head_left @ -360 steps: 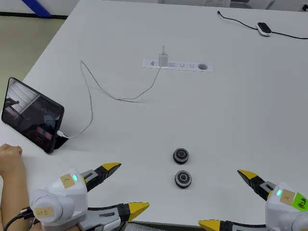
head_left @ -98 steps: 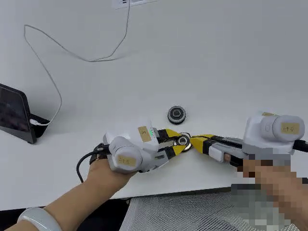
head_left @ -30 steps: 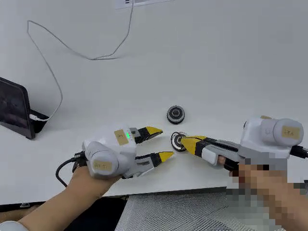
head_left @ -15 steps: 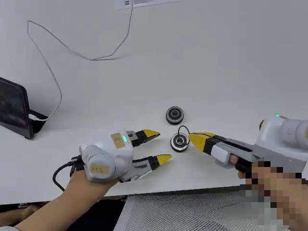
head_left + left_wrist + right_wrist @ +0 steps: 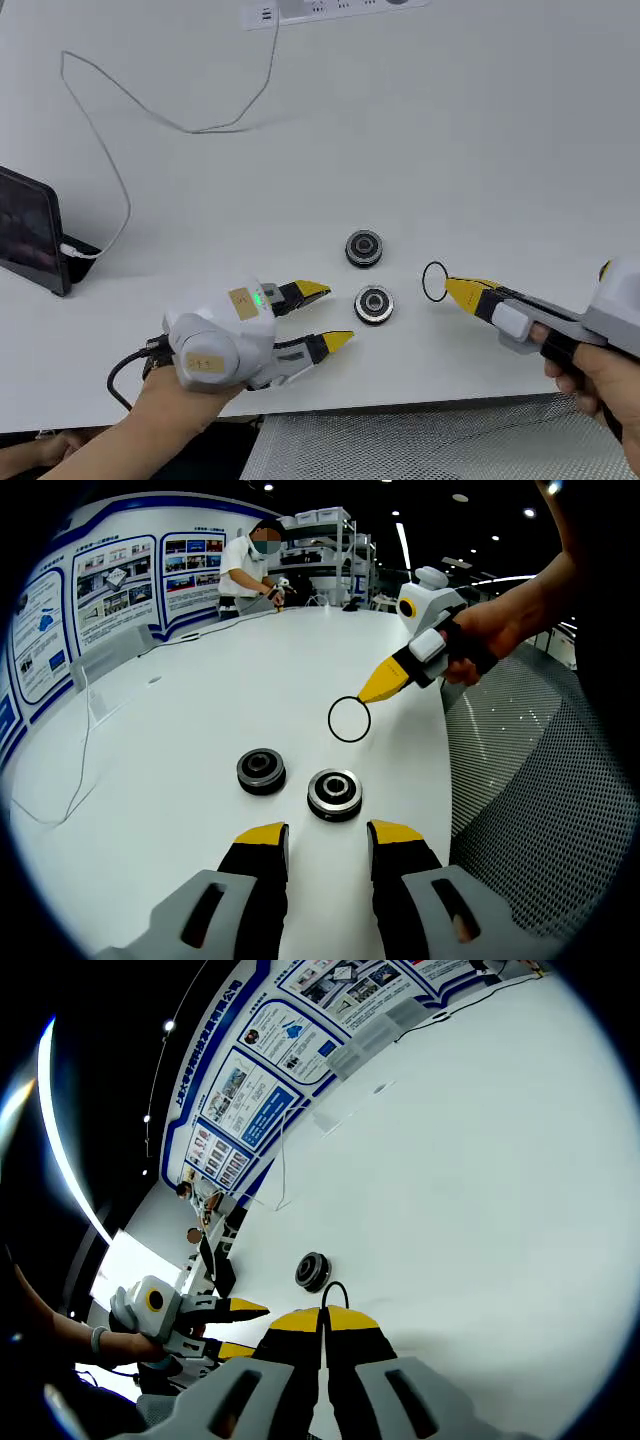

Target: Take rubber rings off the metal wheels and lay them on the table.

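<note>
Near edge of the white surface, head view: two small round metal wheels sit close together but apart. The near wheel shows a bright bare metal rim in the left gripper view. The far wheel carries a dark outer band.

Right gripper: its yellow-tipped fingers are clenched on a thin black rubber ring. The ring stands upright at the fingertips, just right of the near wheel and clear of it. Cannot tell whether its lower edge touches the surface. In the right gripper view the fingers meet, with the ring's loop rising from between the tips.

Left gripper: fingers released, spread wide and holding nothing. Its tips are just left of the near wheel, which lies between the two grippers.

Other things: a dark tablet is propped at the left edge. A thin white cable loops from it across to a white power strip at the far edge. Grey perforated mesh sits below the near edge.
</note>
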Demonstrator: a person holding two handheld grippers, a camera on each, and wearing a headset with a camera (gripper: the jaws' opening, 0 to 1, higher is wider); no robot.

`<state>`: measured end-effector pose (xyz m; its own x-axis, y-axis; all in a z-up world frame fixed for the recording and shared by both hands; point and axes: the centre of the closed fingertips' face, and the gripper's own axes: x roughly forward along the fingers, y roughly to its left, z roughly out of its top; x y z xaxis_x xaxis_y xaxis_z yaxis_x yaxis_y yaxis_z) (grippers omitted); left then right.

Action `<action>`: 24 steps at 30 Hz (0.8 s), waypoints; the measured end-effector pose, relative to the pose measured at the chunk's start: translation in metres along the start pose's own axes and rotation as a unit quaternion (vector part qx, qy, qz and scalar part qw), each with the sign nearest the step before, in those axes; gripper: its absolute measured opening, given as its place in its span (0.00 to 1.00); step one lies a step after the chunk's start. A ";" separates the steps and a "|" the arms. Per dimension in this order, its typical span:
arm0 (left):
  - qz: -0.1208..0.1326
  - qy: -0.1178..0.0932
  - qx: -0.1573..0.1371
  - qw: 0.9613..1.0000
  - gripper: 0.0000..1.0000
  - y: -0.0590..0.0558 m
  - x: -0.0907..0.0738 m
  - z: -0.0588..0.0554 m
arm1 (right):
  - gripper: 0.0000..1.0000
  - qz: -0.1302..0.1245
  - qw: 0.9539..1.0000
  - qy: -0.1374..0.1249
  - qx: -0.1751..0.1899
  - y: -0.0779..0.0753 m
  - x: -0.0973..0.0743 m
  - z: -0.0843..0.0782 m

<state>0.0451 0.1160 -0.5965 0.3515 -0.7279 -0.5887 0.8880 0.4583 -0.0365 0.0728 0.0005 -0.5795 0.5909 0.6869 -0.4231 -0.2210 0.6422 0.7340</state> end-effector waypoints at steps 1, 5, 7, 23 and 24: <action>0.000 0.000 0.000 1.000 0.32 0.000 0.000 0.000 | 0.02 -0.004 1.000 -0.002 0.001 -0.003 0.000 0.000; 0.001 0.000 -0.001 1.000 0.32 0.000 -0.001 -0.001 | 0.02 -0.015 1.000 -0.008 0.022 -0.015 -0.001 0.001; 0.001 0.000 -0.003 1.000 0.32 0.000 0.000 -0.002 | 0.02 -0.024 1.000 -0.004 0.015 -0.018 -0.001 0.000; 0.014 -0.004 -0.013 1.000 0.37 0.006 -0.003 -0.003 | 0.13 -0.082 0.993 0.008 -0.090 -0.033 -0.002 -0.002; 0.015 -0.005 -0.013 1.000 0.37 0.007 -0.004 -0.003 | 0.14 -0.085 0.992 0.010 -0.095 -0.034 -0.002 -0.002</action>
<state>0.0488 0.1233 -0.5974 0.3813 -0.7184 -0.5818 0.8688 0.4936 -0.0401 0.0778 -0.0224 -0.6046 0.6168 0.5692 -0.5436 -0.2636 0.8001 0.5388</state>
